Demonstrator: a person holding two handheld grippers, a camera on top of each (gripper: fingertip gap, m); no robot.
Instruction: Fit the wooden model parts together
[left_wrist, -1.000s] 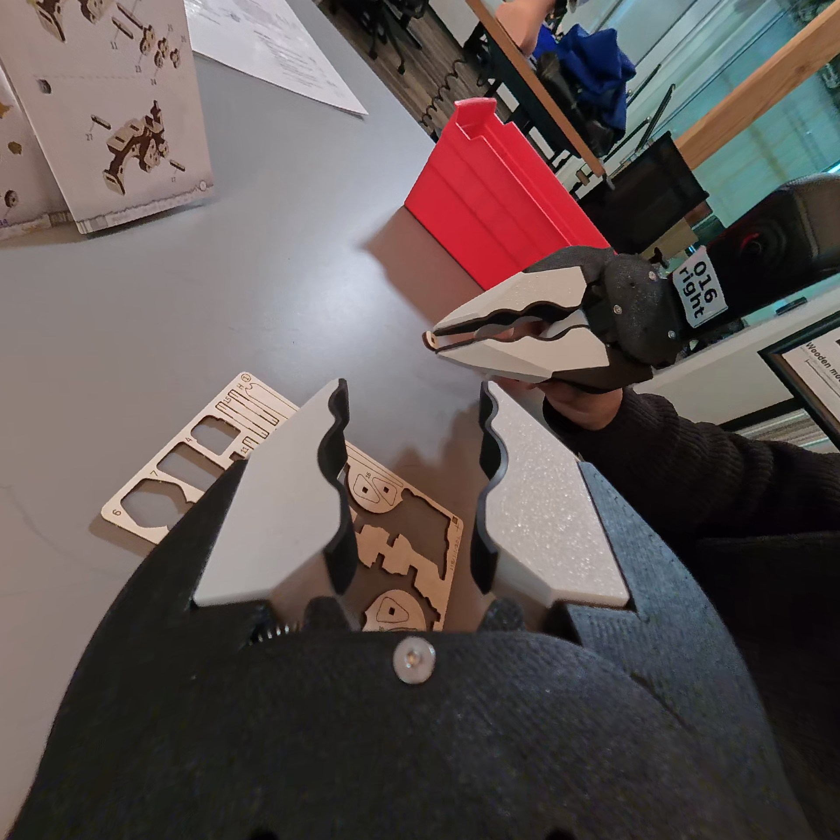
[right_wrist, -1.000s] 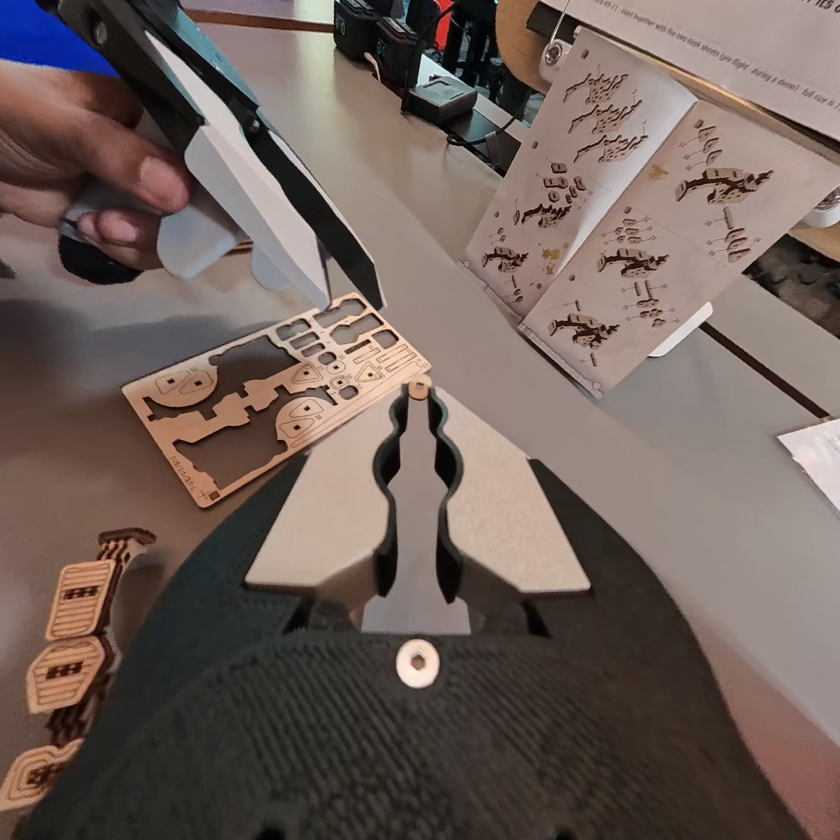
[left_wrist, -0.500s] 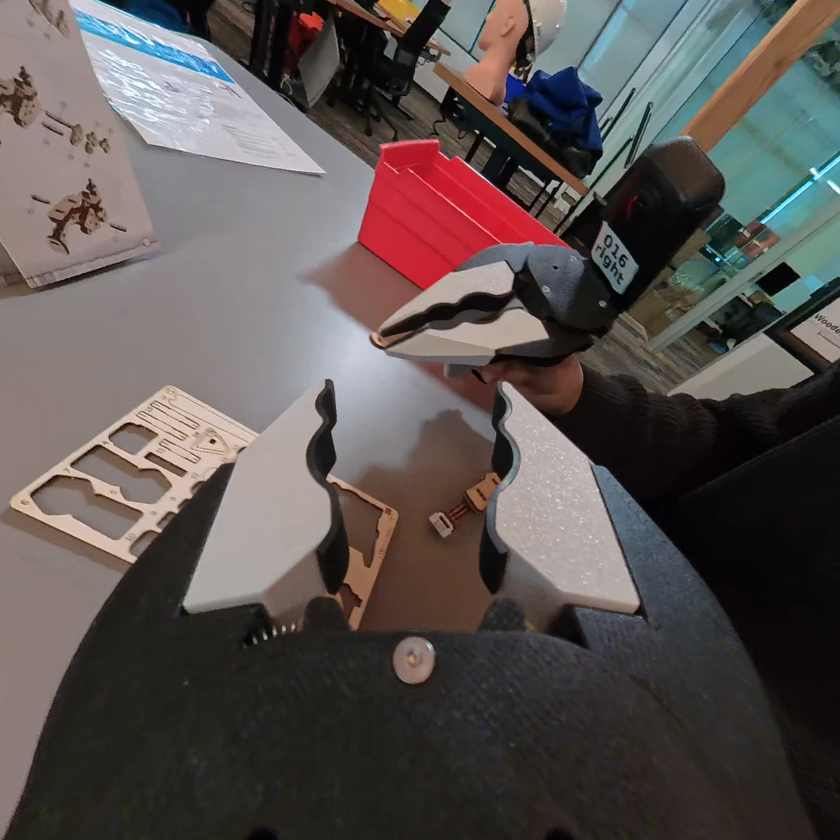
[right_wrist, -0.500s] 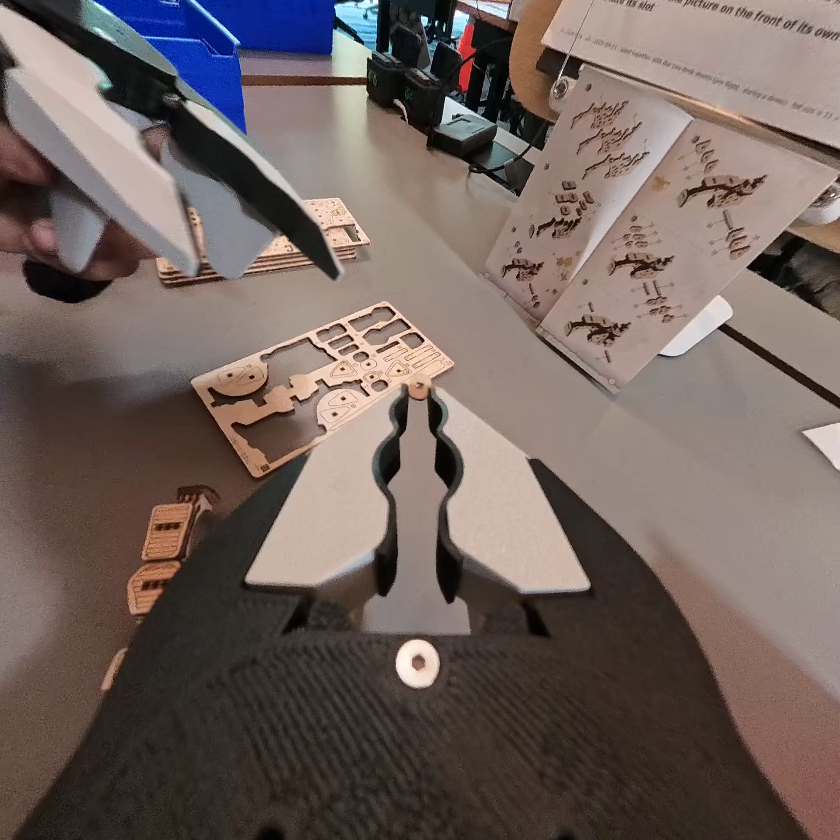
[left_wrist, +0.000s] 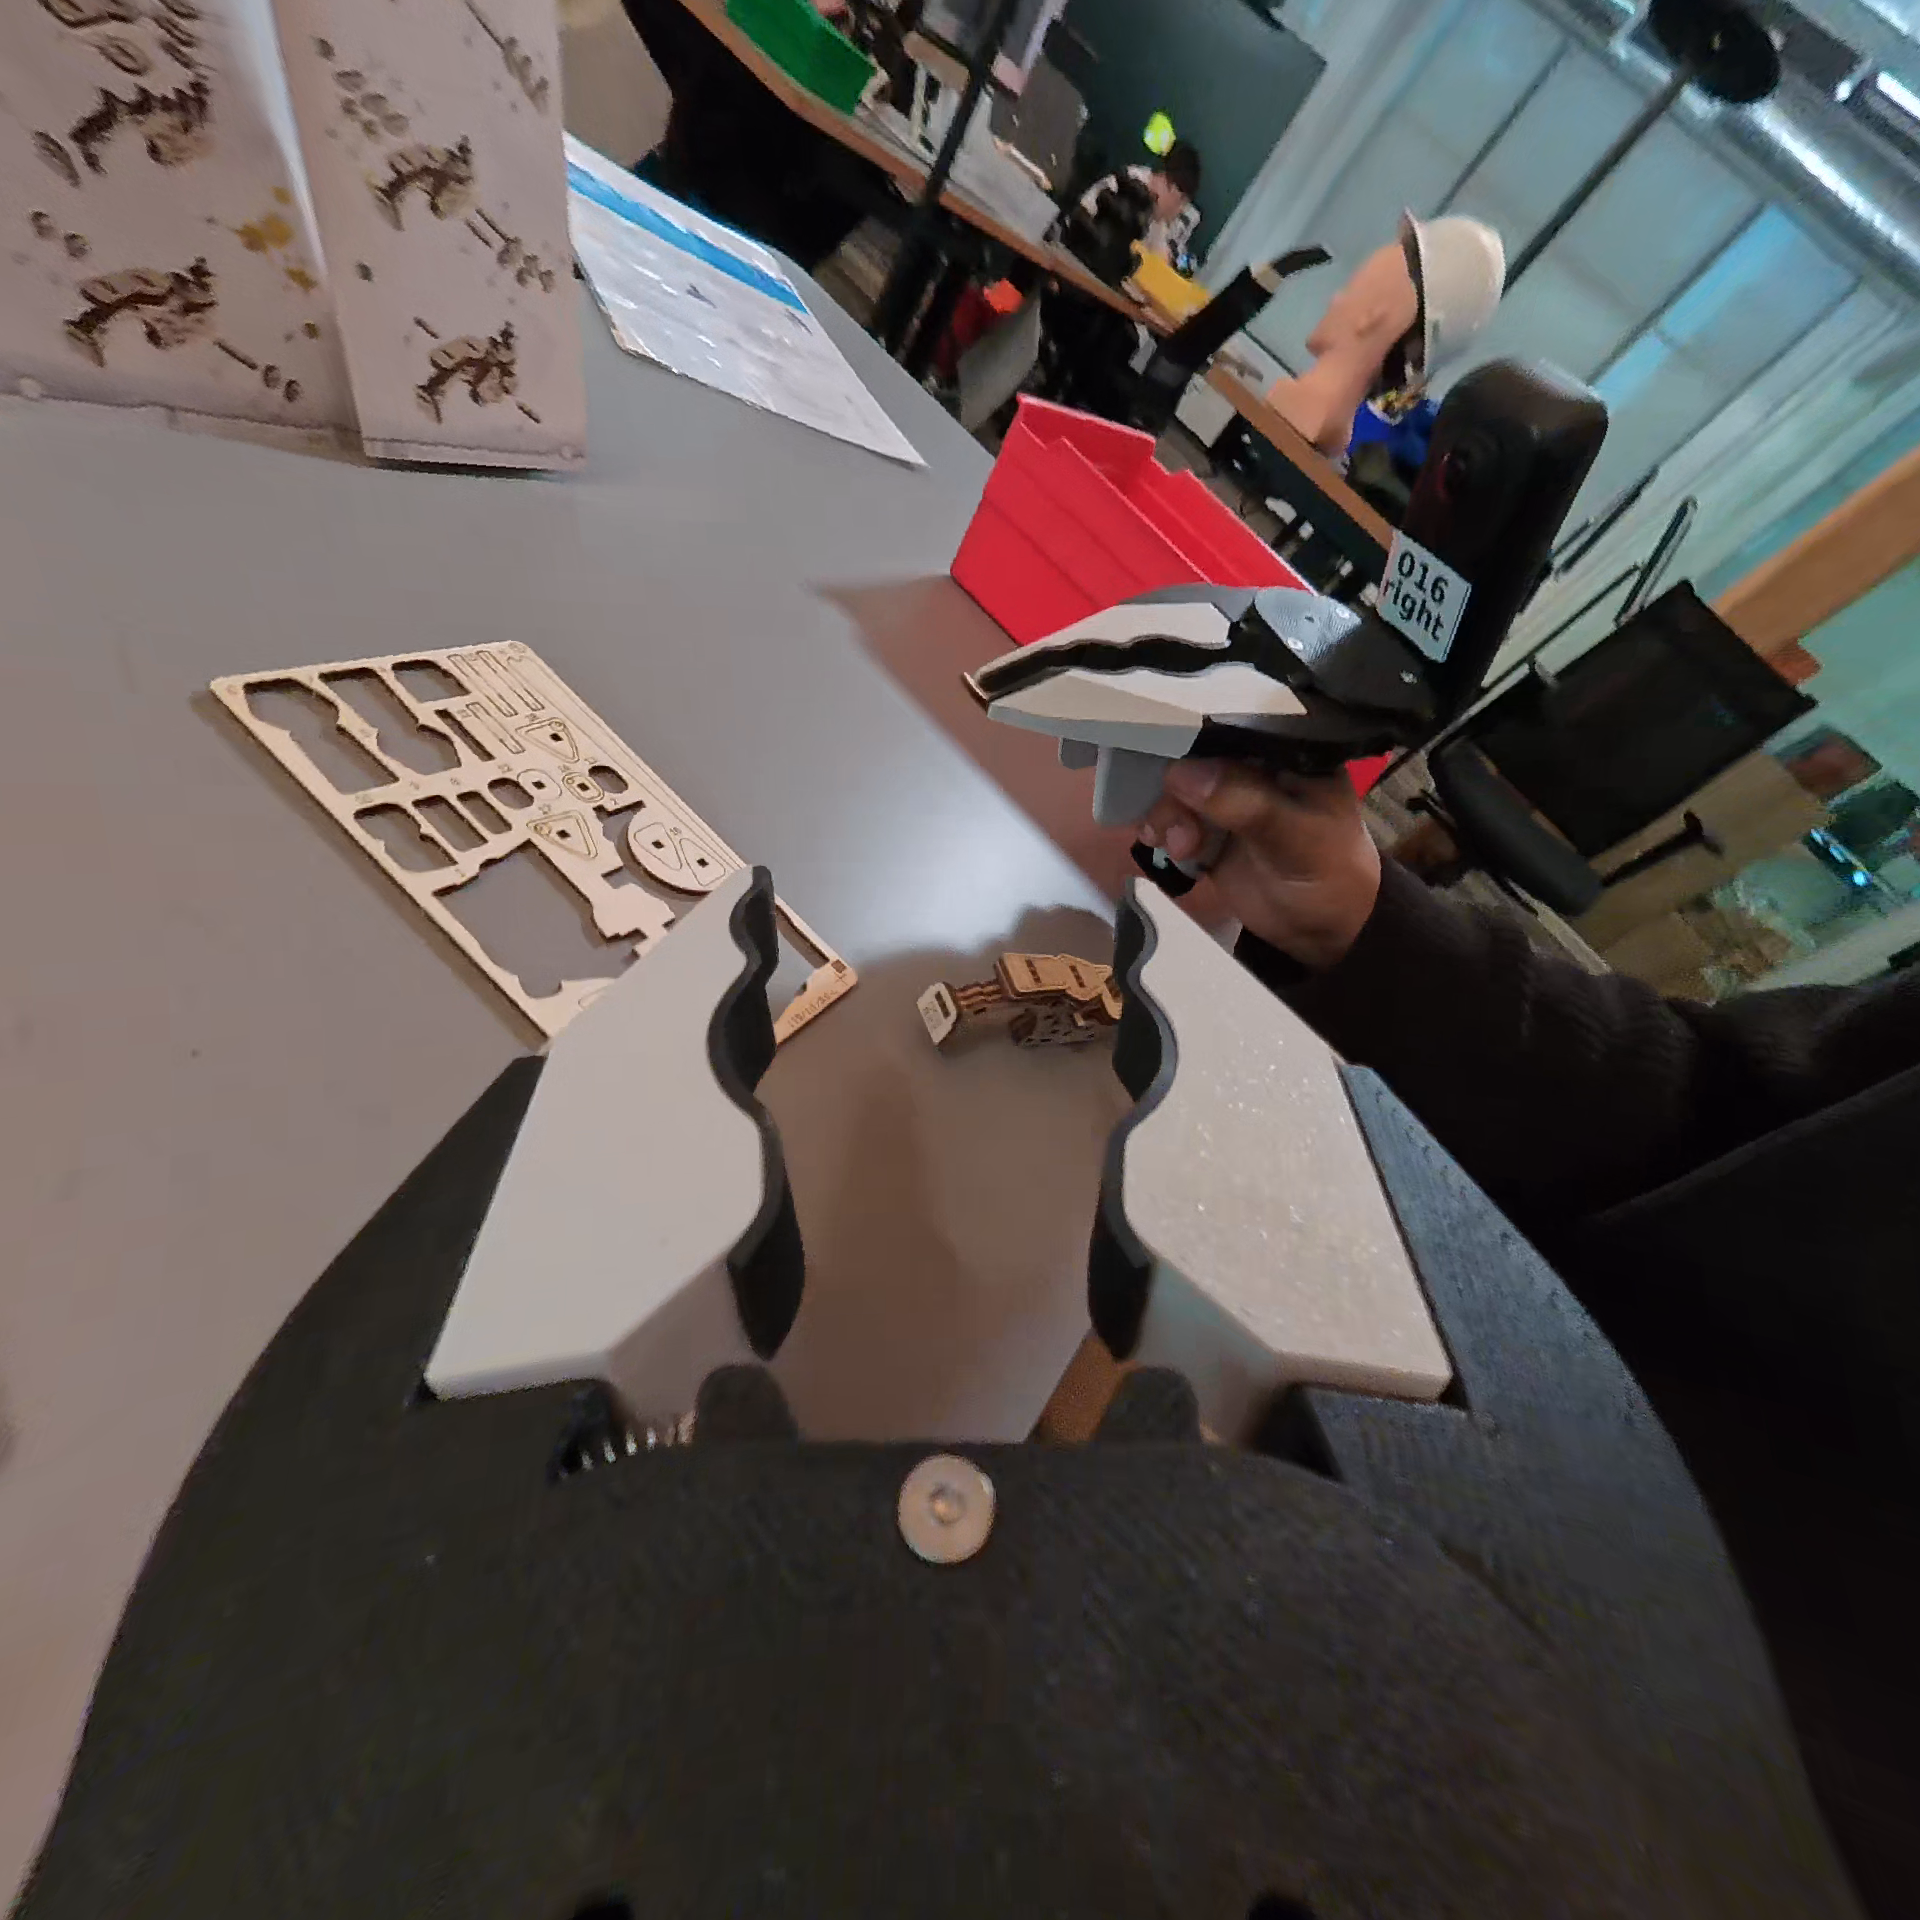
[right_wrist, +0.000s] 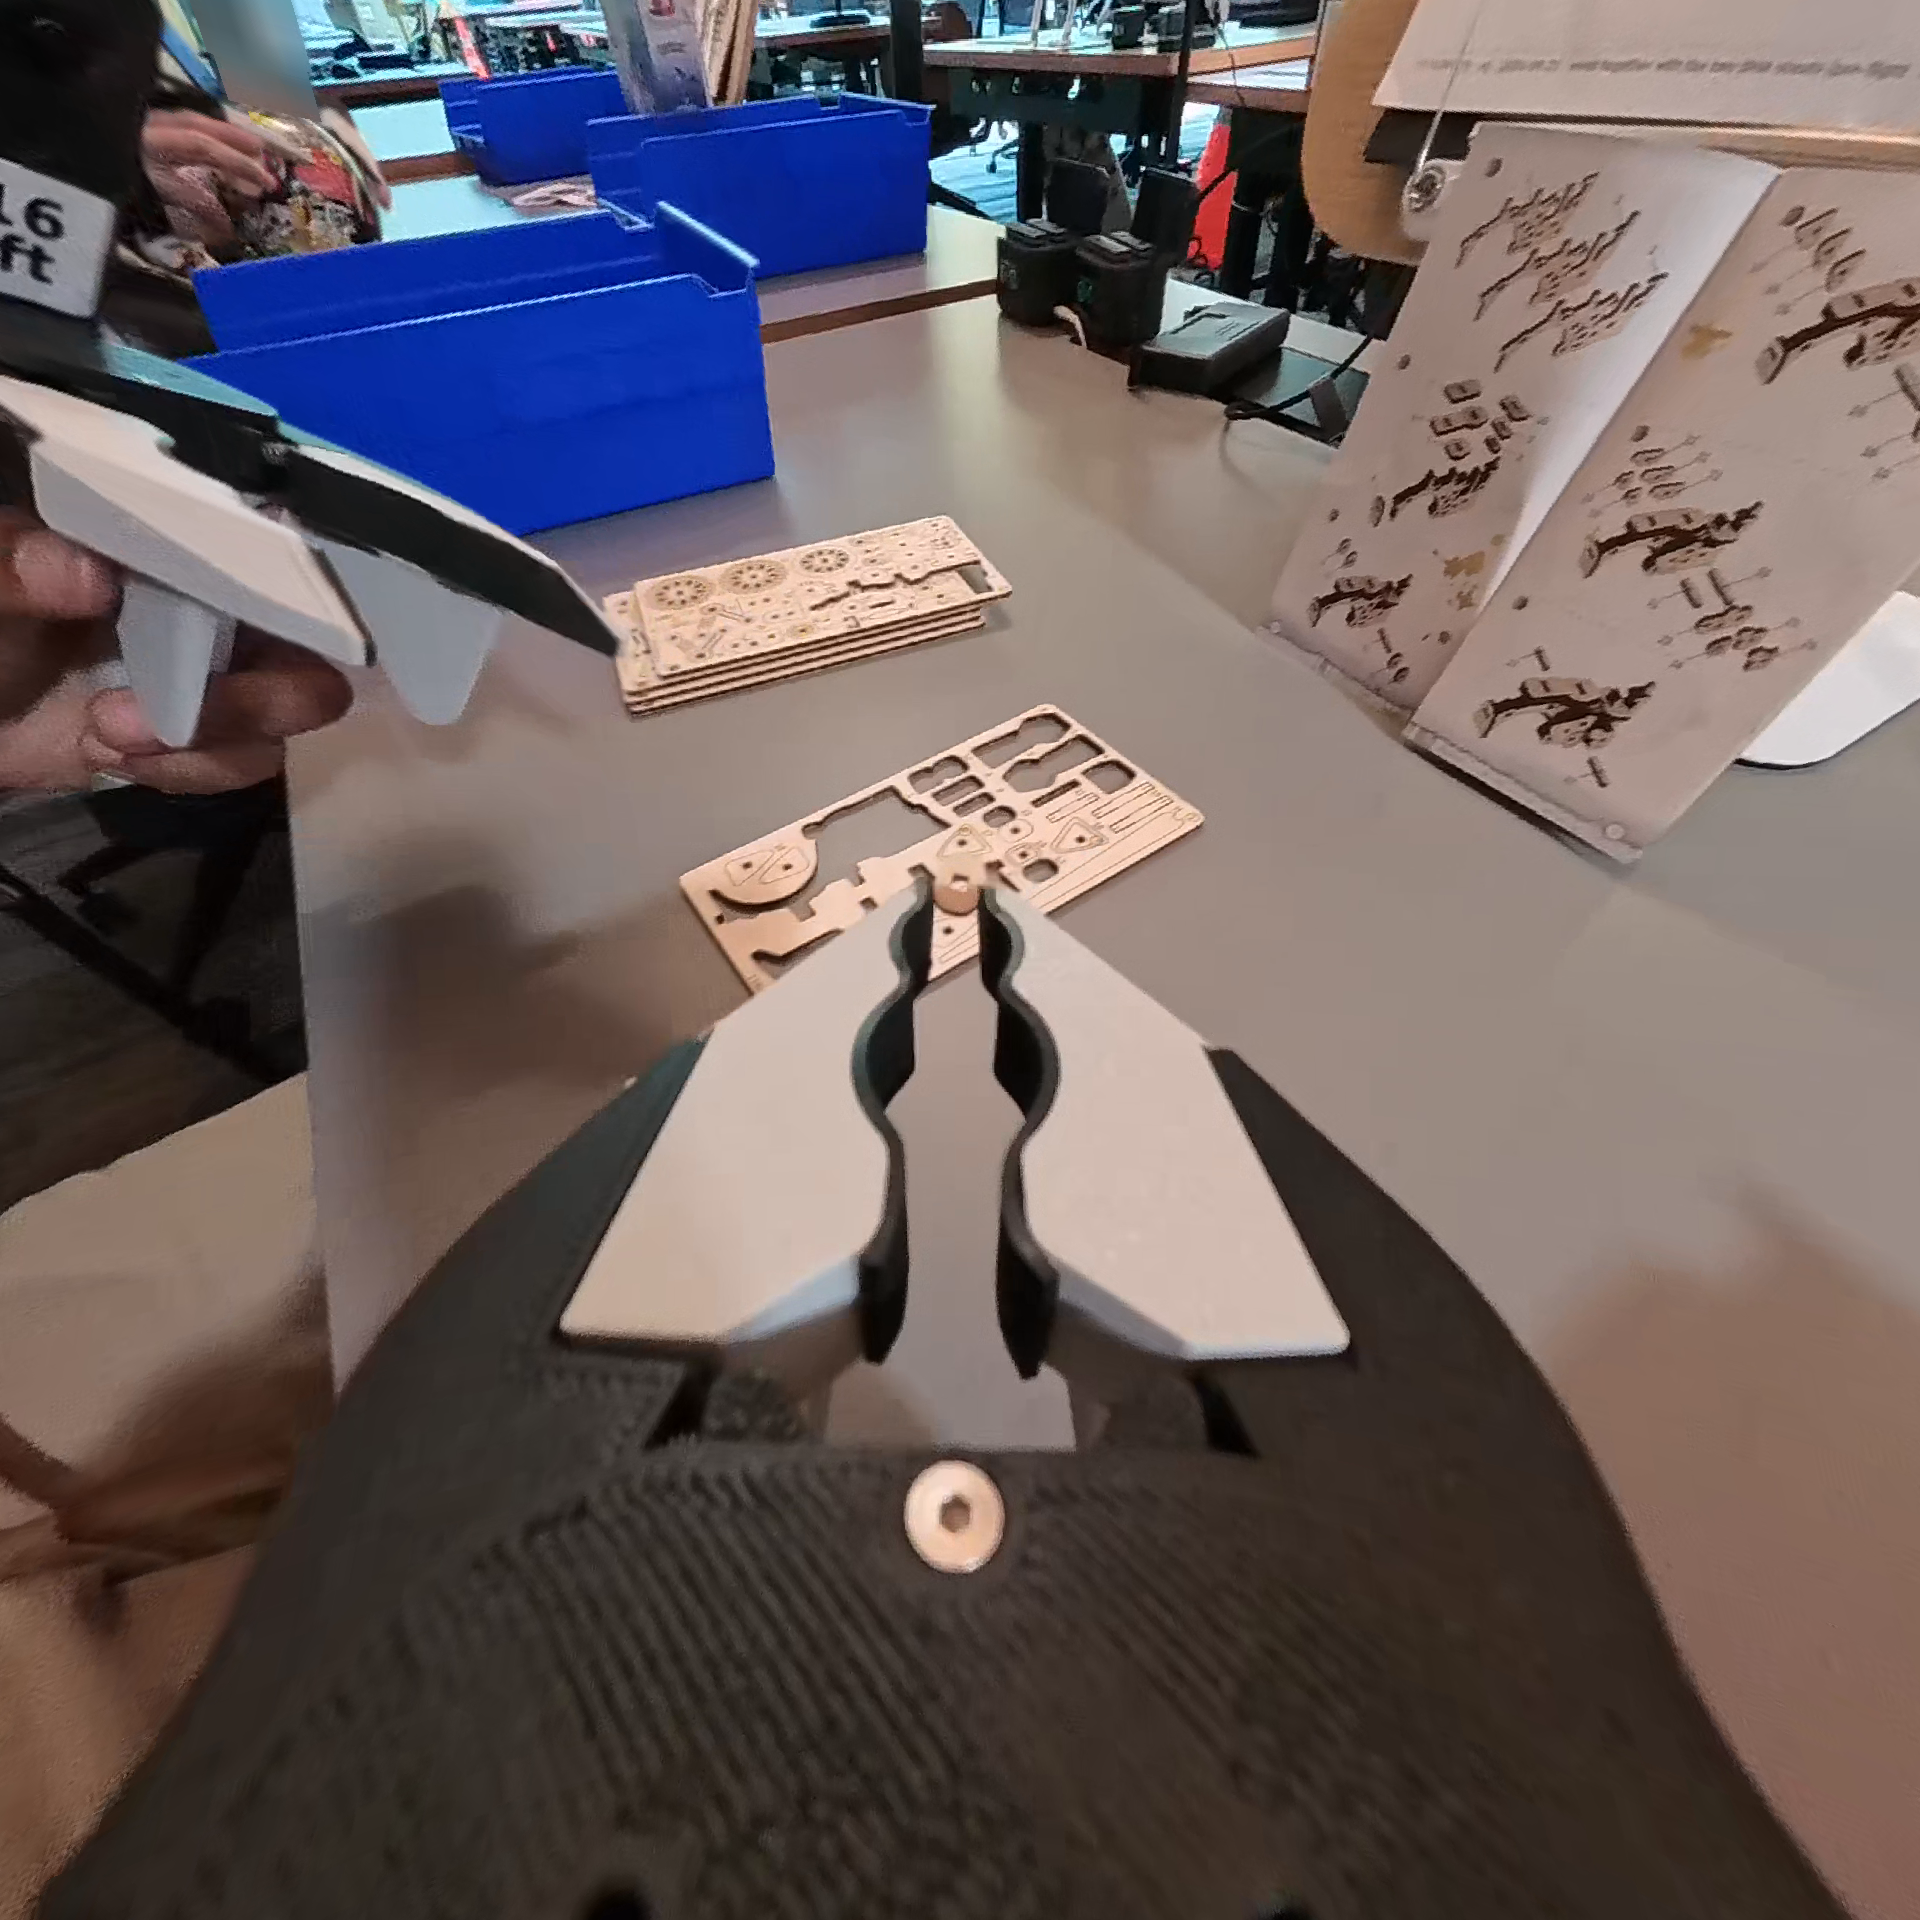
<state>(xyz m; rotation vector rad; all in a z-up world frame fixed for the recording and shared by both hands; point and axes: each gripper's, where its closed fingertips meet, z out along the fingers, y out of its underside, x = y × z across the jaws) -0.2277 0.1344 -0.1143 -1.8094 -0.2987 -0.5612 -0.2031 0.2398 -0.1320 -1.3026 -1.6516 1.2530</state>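
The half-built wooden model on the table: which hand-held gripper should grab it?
Probably the left hand-held gripper: it is open, empty, and aimed at the half-built wooden model. The right hand-held gripper is shut on a small round wooden piece.

A grey table (left_wrist: 436, 582) is carrying a punched wooden sheet (left_wrist: 499, 800) lying flat, with a small assembled model (left_wrist: 1023, 997) sitting just beside its corner. Farther off, a stack of sheets (right_wrist: 810, 623), blue bins (right_wrist: 499, 384), a red bin (left_wrist: 1091, 551) and an instruction stand (right_wrist: 1600, 520) are resting on it.

White sticker (left_wrist: 1421, 613) (printed) on right tongs (left_wrist: 982, 691).
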